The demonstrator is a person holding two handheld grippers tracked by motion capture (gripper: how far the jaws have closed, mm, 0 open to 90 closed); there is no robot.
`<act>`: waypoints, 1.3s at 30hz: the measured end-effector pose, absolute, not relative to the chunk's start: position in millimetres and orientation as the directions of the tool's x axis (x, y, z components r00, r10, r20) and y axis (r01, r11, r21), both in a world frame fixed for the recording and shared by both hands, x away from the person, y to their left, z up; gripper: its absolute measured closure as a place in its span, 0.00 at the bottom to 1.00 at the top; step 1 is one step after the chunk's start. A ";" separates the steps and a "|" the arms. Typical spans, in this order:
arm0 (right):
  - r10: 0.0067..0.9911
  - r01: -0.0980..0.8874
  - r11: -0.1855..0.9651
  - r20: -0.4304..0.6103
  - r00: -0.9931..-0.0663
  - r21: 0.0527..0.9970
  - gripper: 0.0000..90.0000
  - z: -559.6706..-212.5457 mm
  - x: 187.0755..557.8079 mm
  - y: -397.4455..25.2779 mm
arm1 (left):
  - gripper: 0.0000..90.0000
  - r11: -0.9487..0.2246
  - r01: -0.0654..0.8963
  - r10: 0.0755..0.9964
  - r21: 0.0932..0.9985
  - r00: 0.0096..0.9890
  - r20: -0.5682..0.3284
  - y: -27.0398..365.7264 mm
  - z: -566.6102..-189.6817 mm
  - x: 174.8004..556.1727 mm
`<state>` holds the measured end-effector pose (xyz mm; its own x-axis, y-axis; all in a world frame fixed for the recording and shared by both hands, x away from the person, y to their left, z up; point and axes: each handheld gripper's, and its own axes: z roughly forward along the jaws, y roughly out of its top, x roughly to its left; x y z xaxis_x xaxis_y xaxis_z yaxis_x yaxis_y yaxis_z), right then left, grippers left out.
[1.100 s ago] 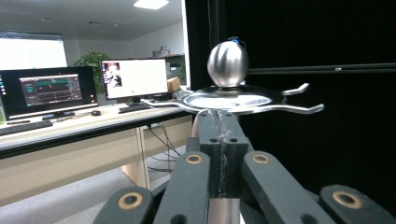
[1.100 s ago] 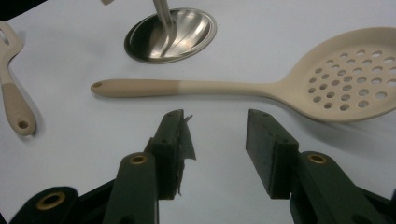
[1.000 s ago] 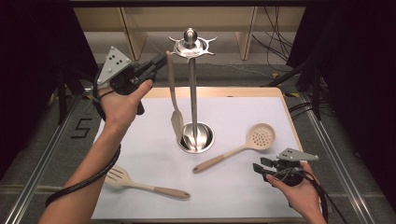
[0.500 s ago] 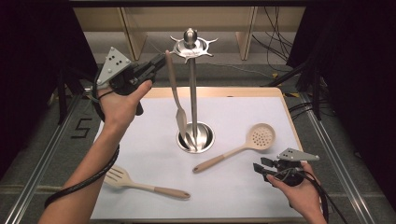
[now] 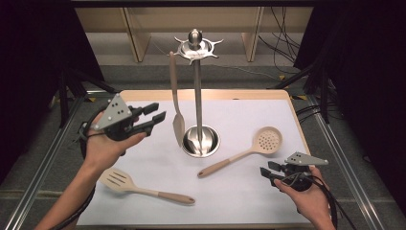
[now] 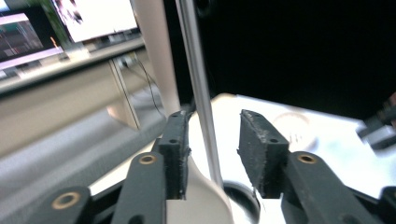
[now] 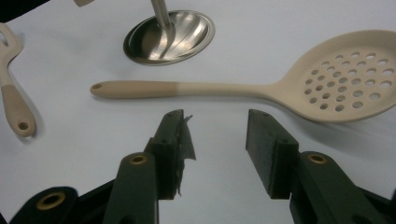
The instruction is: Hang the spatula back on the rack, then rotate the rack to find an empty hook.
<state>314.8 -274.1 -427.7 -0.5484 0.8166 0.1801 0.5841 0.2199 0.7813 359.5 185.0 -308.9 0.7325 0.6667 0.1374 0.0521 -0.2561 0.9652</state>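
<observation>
Table: white sheet (image 5: 143,158) is covering the wooden top, dark surroundings.
Left gripper (image 5: 155,119): jaws are standing apart, hovering just left of the hanging spatula (image 5: 176,103).
Spatula: is hanging from the steel stand (image 5: 197,86), blade near its base.
Slotted turner (image 5: 143,186): is lying front-left.
Skimmer spoon (image 5: 246,151): is lying just ahead of the right gripper.
Right gripper (image 5: 269,170): jaws are parted, holding nothing.

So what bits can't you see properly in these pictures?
- The hanging spatula: in the left gripper view it is blurred and its blade is cut by the bottom edge, behind the left hand-held gripper.
- The slotted turner: in the right gripper view its head is cut by the left edge.
- The stand: the hook holding the spatula is too small to make out in the high view.
</observation>
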 end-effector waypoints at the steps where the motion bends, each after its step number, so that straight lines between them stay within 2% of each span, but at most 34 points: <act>1: 0.818 0.584 0.222 0.177 -0.547 0.781 0.64 -427.9 315.1 -274.1 | 0.72 -0.275 0.066 0.665 0.959 0.733 0.140 187.2 -316.7 355.6; 6: 0.815 0.581 0.215 0.183 -0.550 0.785 0.64 -427.7 314.7 -273.6 | 0.72 -0.297 0.113 0.657 0.948 0.745 0.117 192.8 -342.7 346.4; 11: 0.816 0.554 0.250 0.134 -0.562 0.794 0.64 -428.9 317.9 -277.4 | 0.71 -0.315 0.160 0.649 0.935 0.756 0.089 195.9 -364.5 341.8; 14: 0.814 0.582 0.216 0.184 -0.551 0.784 0.64 -428.5 316.3 -275.2 | 0.72 -0.355 0.182 0.627 0.917 0.774 0.090 195.3 -374.6 338.3; 17: 0.816 0.550 0.246 0.136 -0.562 0.798 0.64 -428.3 319.3 -280.0 | 0.72 -0.361 0.206 0.611 0.910 0.789 0.064 191.1 -385.0 334.7; 19: 0.820 0.588 0.196 0.197 -0.537 0.785 0.64 -428.6 318.2 -277.1 | 0.73 -0.364 0.217 0.599 0.906 0.799 0.049 188.6 -391.1 333.9; 21: 0.813 0.572 0.213 0.181 -0.554 0.792 0.64 -429.1 320.9 -278.1 | 0.74 -0.372 0.229 0.597 0.899 0.801 0.043 187.6 -394.6 333.4; 22: 0.824 0.560 0.247 0.133 -0.551 0.791 0.64 -427.7 321.0 -279.7 | 0.74 -0.372 0.231 0.594 0.899 0.804 0.039 187.0 -395.8 333.6; 29: 0.811 0.581 0.211 0.190 -0.553 0.786 0.64 -429.9 319.2 -272.7 | 0.74 -0.375 0.241 0.590 0.895 0.807 0.030 183.4 -398.1 332.5; 32: 0.811 0.577 0.223 0.179 -0.557 0.786 0.64 -428.7 317.1 -272.3 | 0.74 -0.382 0.239 0.586 0.893 0.810 0.033 184.1 -399.5 334.0; 33: 0.810 0.558 0.246 0.147 -0.567 0.793 0.64 -429.0 317.7 -274.2 | 0.73 -0.378 0.250 0.597 0.891 0.801 0.029 184.3 -400.2 334.1; 35: 0.812 0.587 0.236 0.175 -0.557 0.775 0.64 -429.6 315.7 -273.5 | 0.74 -0.382 0.255 0.599 0.888 0.800 0.027 184.9 -401.4 335.5; 37: 0.815 0.572 0.225 0.169 -0.555 0.789 0.64 -430.1 316.9 -274.7 | 0.74 -0.395 0.256 0.588 0.882 0.809 0.029 185.5 -402.5 337.4; 39: 0.818 0.586 0.231 0.171 -0.549 0.777 0.64 -428.9 316.8 -275.8 | 0.78 -0.407 0.275 0.582 0.871 0.813 0.016 185.7 -404.0 338.3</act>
<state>316.8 -275.8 -428.9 -0.5493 0.8179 0.1711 0.5860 0.2311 0.7767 338.3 185.7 -404.0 0.8130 0.5820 0.0158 0.2746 -0.4072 0.8710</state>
